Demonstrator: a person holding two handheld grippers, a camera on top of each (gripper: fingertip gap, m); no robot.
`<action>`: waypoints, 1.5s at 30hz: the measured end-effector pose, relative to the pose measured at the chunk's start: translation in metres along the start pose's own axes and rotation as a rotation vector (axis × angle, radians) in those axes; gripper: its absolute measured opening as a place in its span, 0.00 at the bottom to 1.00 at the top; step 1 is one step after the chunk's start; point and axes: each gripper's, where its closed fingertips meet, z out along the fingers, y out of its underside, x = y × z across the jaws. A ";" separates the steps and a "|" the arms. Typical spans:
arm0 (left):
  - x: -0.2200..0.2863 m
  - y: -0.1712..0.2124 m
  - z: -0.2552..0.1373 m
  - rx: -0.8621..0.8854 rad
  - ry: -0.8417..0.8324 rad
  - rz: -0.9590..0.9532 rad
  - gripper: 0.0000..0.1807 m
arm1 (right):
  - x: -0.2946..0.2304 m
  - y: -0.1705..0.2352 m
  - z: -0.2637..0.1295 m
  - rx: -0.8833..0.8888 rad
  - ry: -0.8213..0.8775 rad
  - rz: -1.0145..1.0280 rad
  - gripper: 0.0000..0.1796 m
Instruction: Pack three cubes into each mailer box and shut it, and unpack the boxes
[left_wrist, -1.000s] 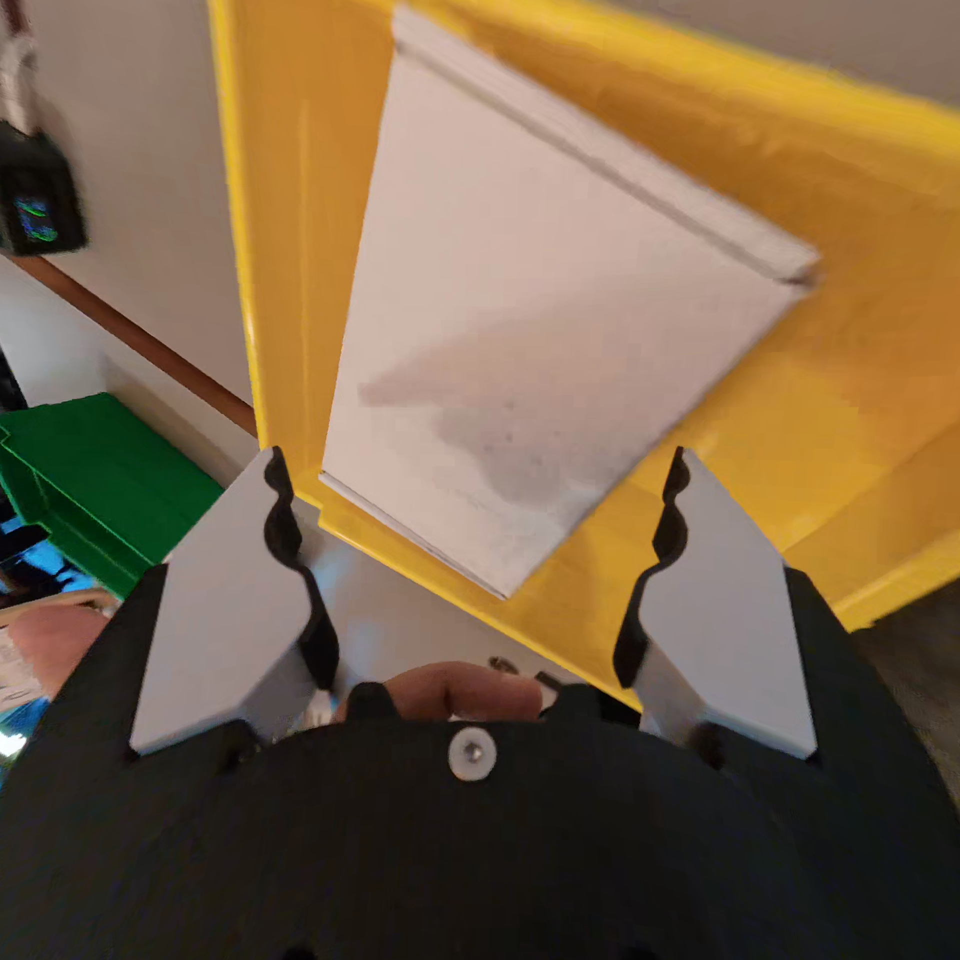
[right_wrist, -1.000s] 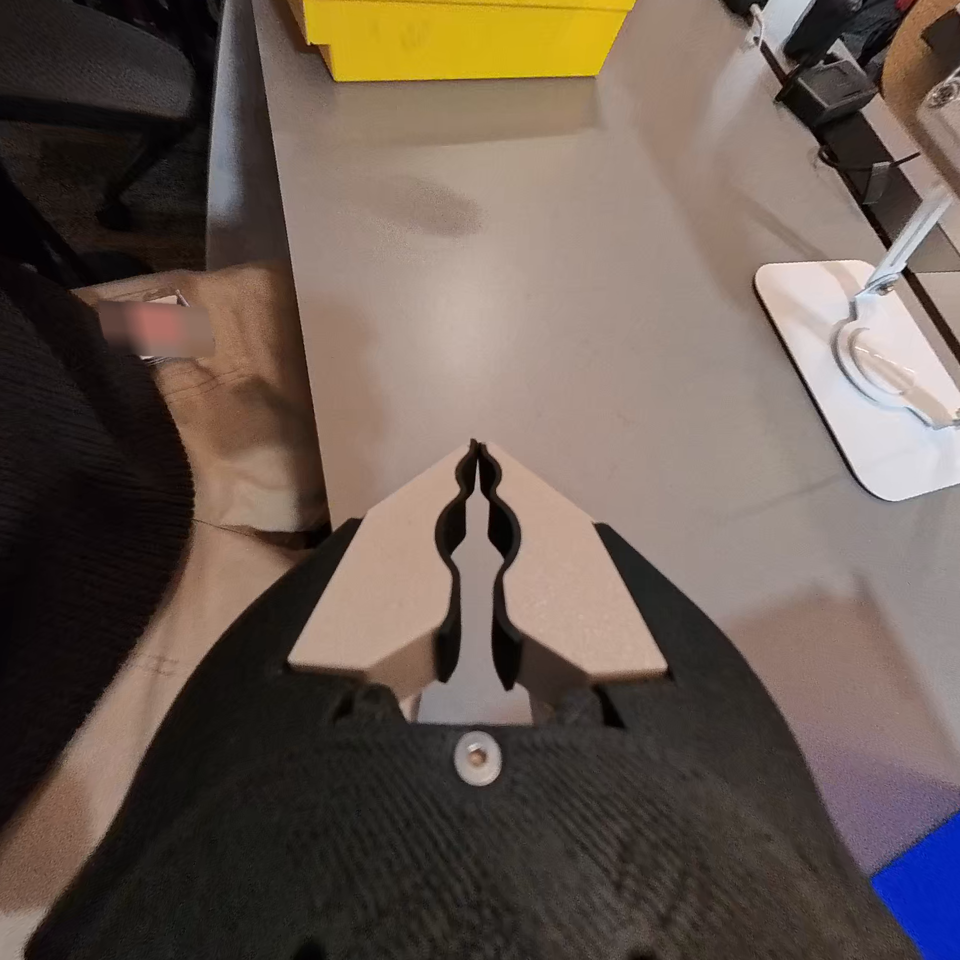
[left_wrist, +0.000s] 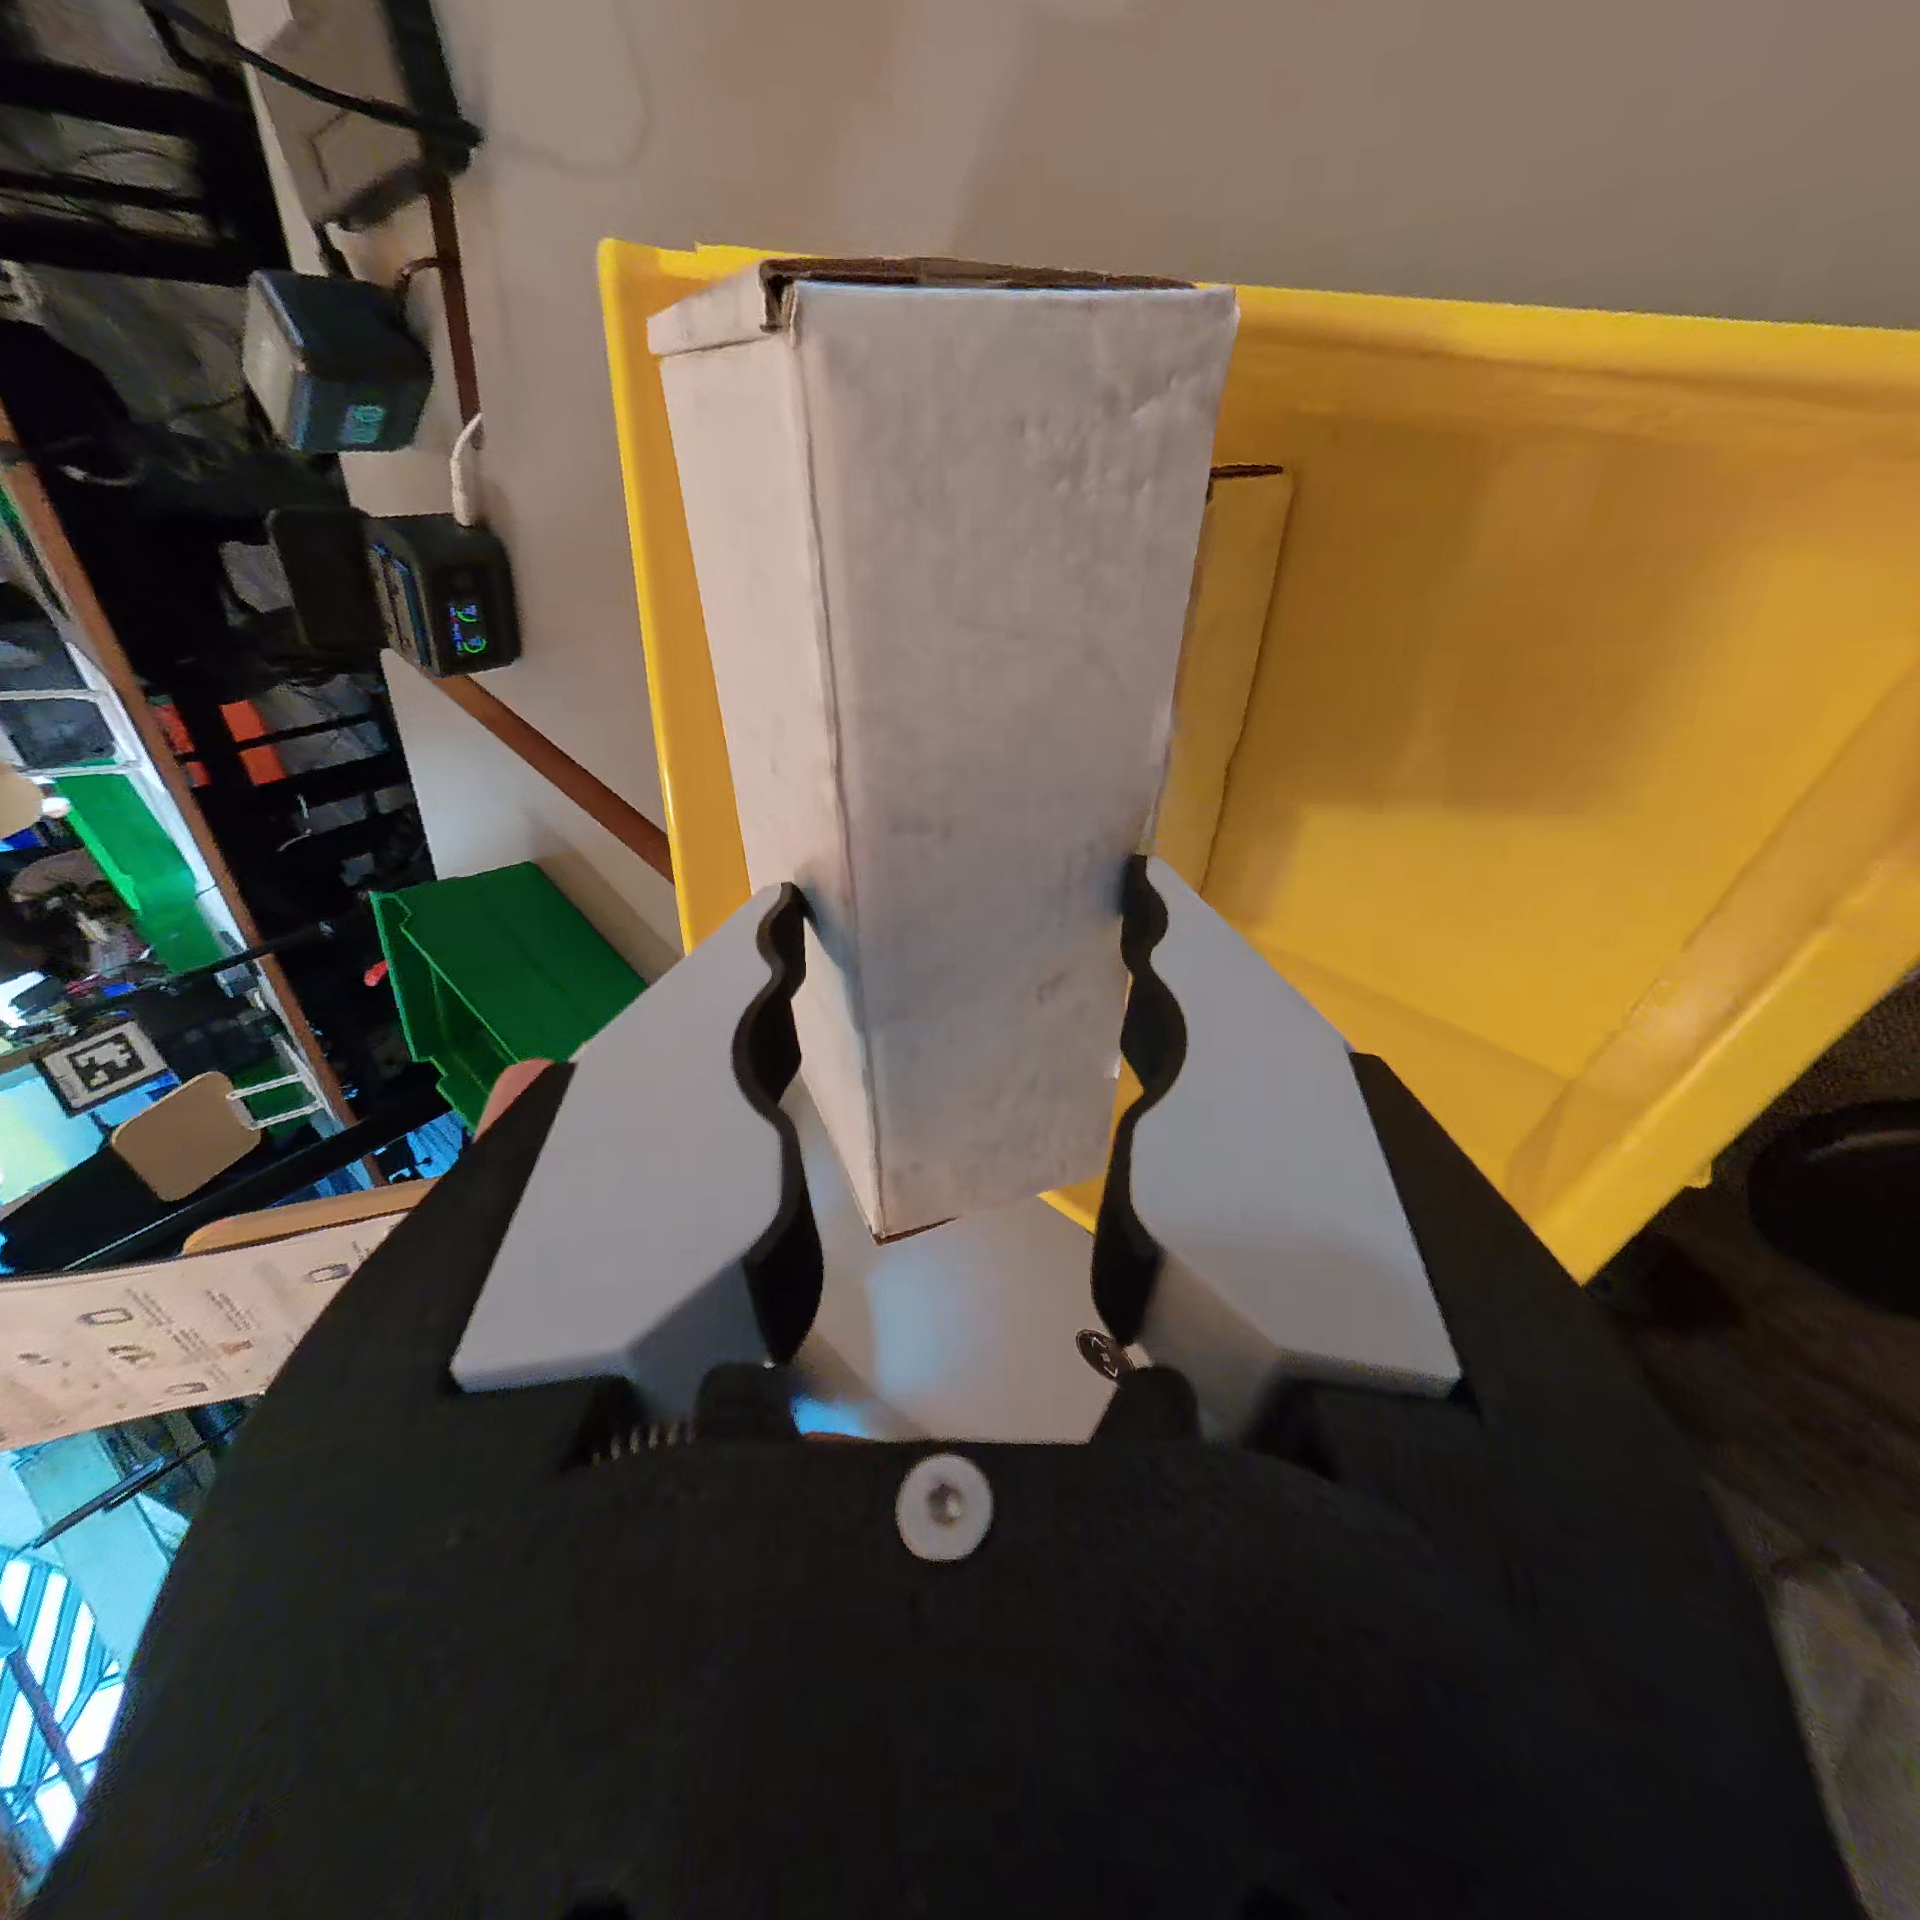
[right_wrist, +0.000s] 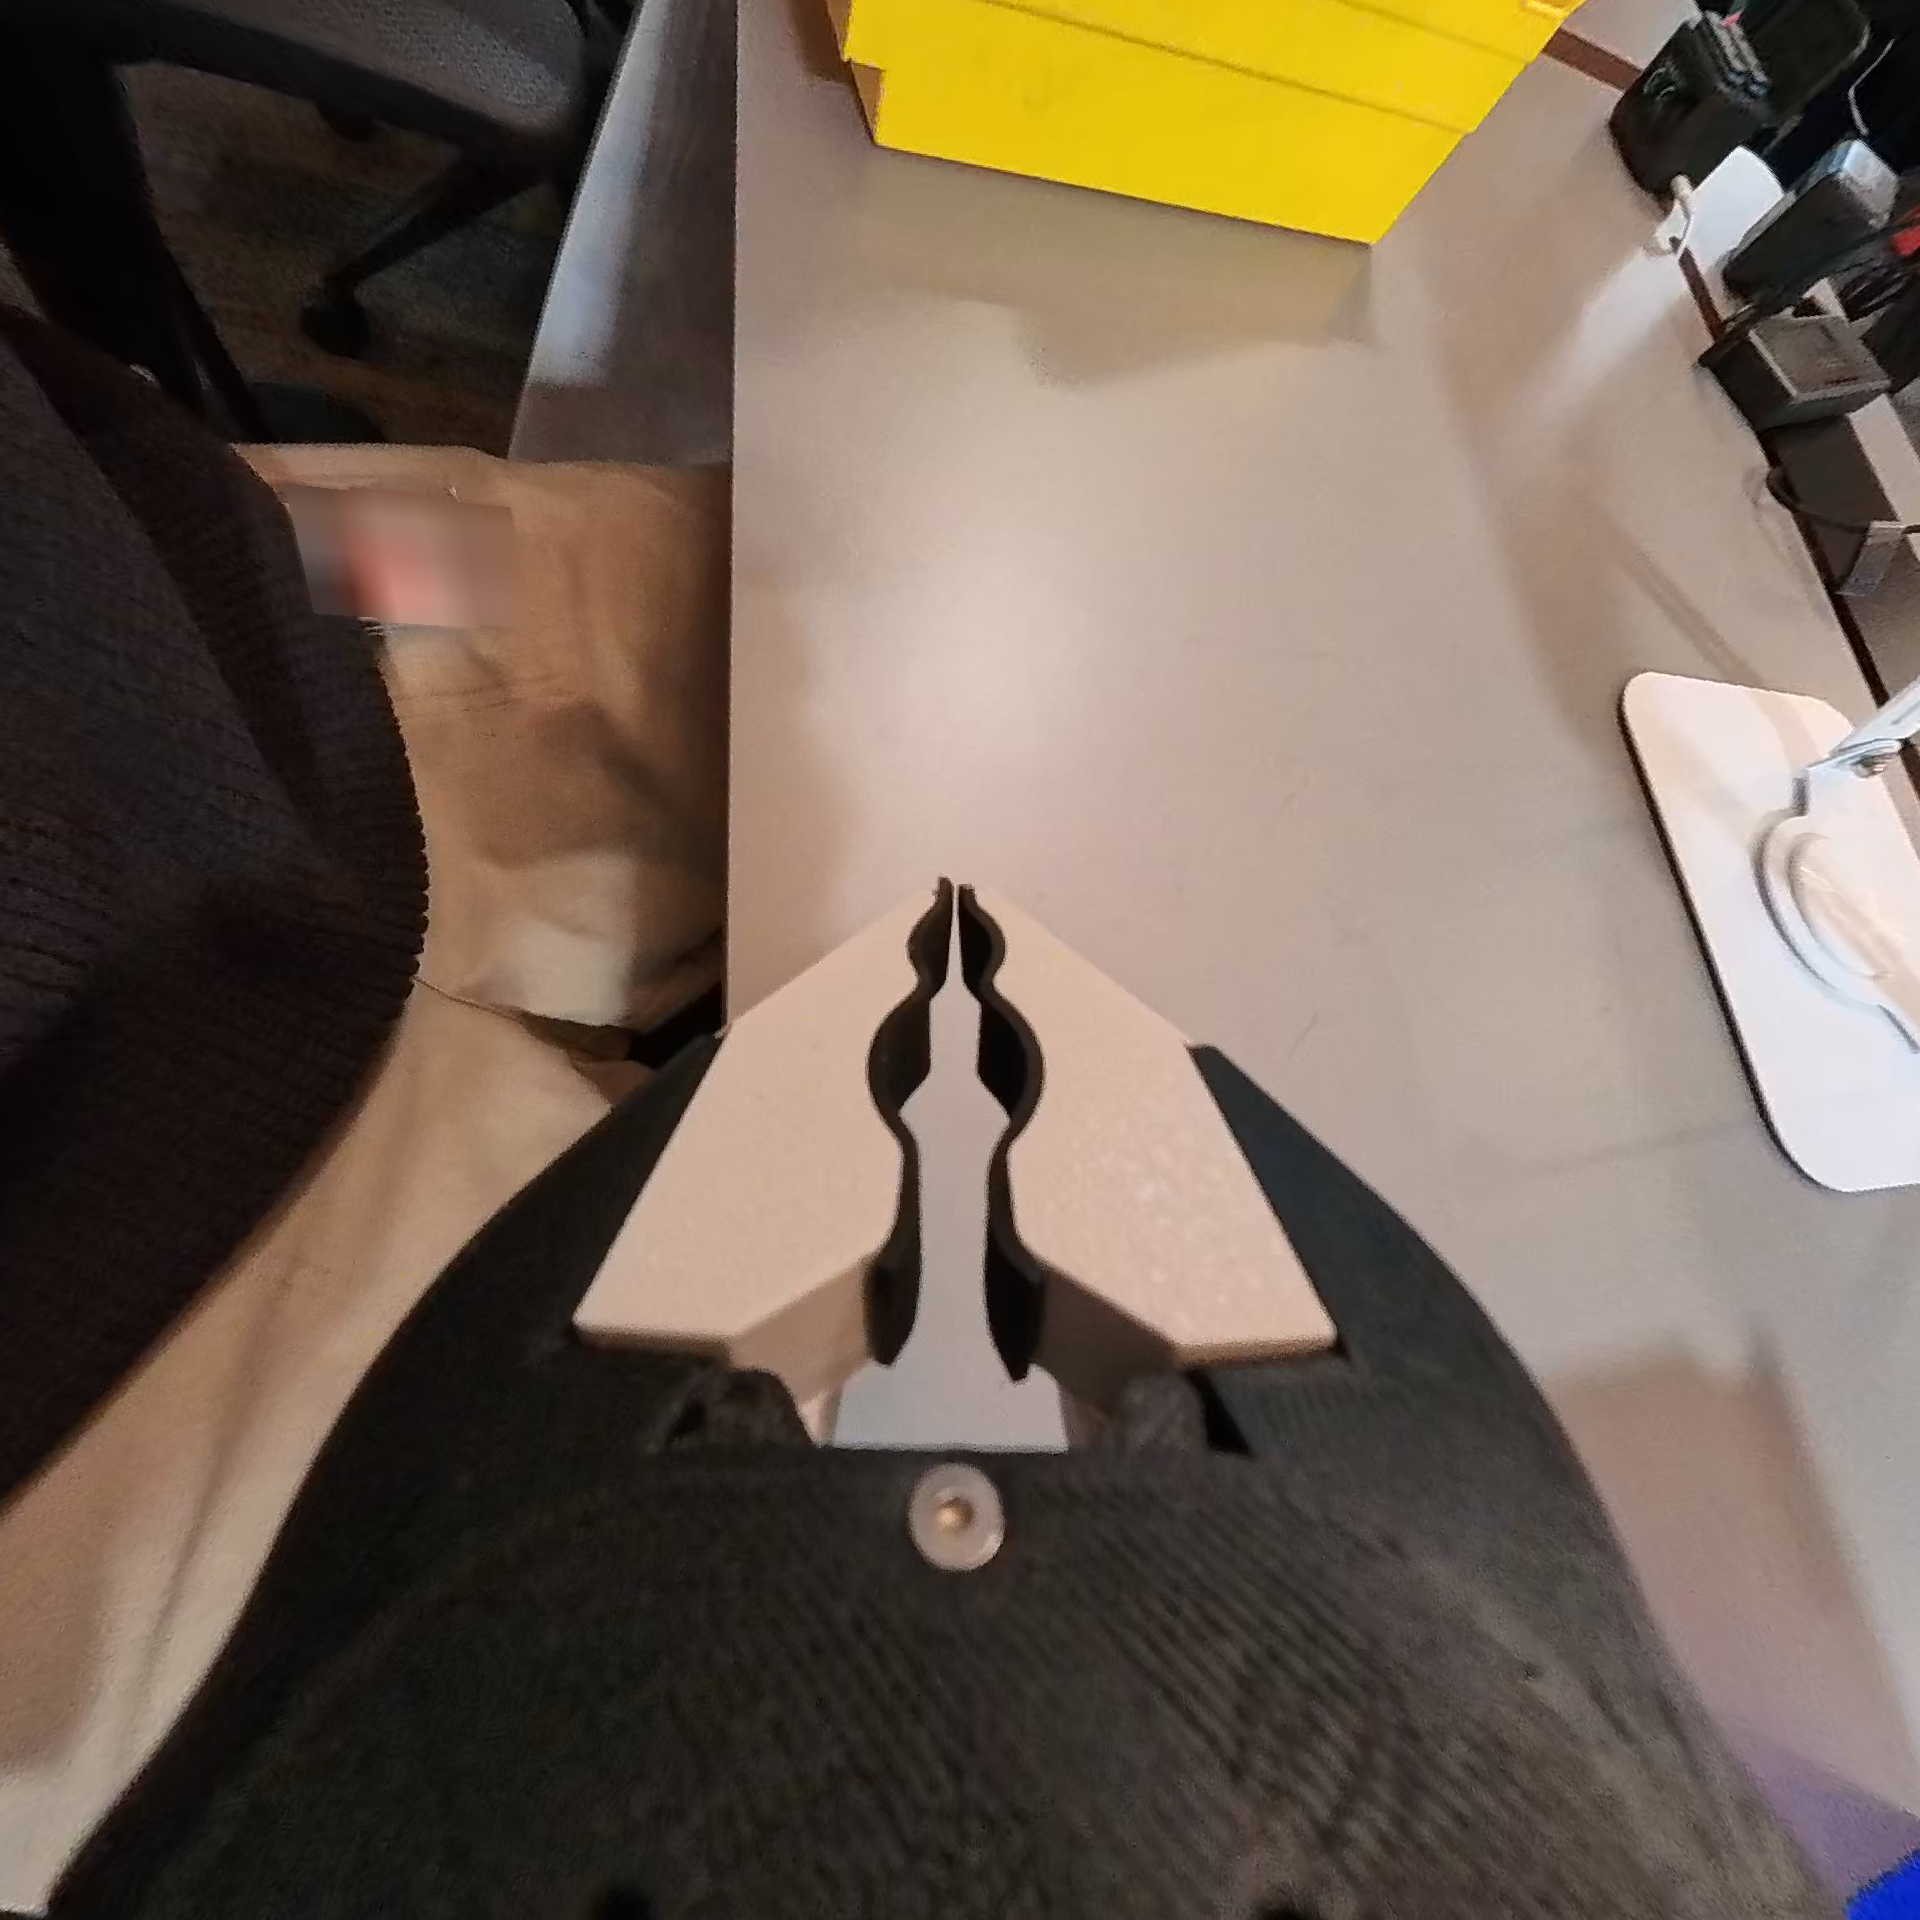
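In the left wrist view my left gripper (left_wrist: 961, 904) is shut on a white mailer box (left_wrist: 997, 675). It grips the box by its narrow sides and holds it on edge over the yellow bin (left_wrist: 1558, 727). A second white box (left_wrist: 1242, 623) shows partly behind it inside the bin. In the right wrist view my right gripper (right_wrist: 954, 891) is shut and empty above the grey table (right_wrist: 1195, 623), near its front edge. The yellow bin (right_wrist: 1164, 104) stands at the far end of the table. No cubes are in view.
A green bin (left_wrist: 499, 966) lies past the table edge in the left wrist view. Black chargers (left_wrist: 436, 603) sit by the wall. A white lamp base (right_wrist: 1766, 914) stands at the table's right. A person's dark sleeve (right_wrist: 156, 831) and tan trousers (right_wrist: 540, 727) are on the left. Left tips to right tips: about 45 cm.
My left gripper has closed on the white mailer box, which lay flat in the yellow bin before, and has lifted it on edge. My right gripper has shifted slightly and stays shut.
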 end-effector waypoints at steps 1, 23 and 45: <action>0.001 0.000 -0.004 0.007 -0.012 0.001 0.33 | 0.000 0.000 -0.001 0.000 0.005 -0.002 0.00; 0.143 -0.283 -0.069 0.587 0.084 0.366 0.32 | 0.056 -0.017 -0.001 0.217 0.581 -0.076 0.51; 0.165 -0.344 -0.046 1.097 0.200 -0.206 0.59 | 0.075 0.030 -0.022 0.238 0.456 -0.136 0.37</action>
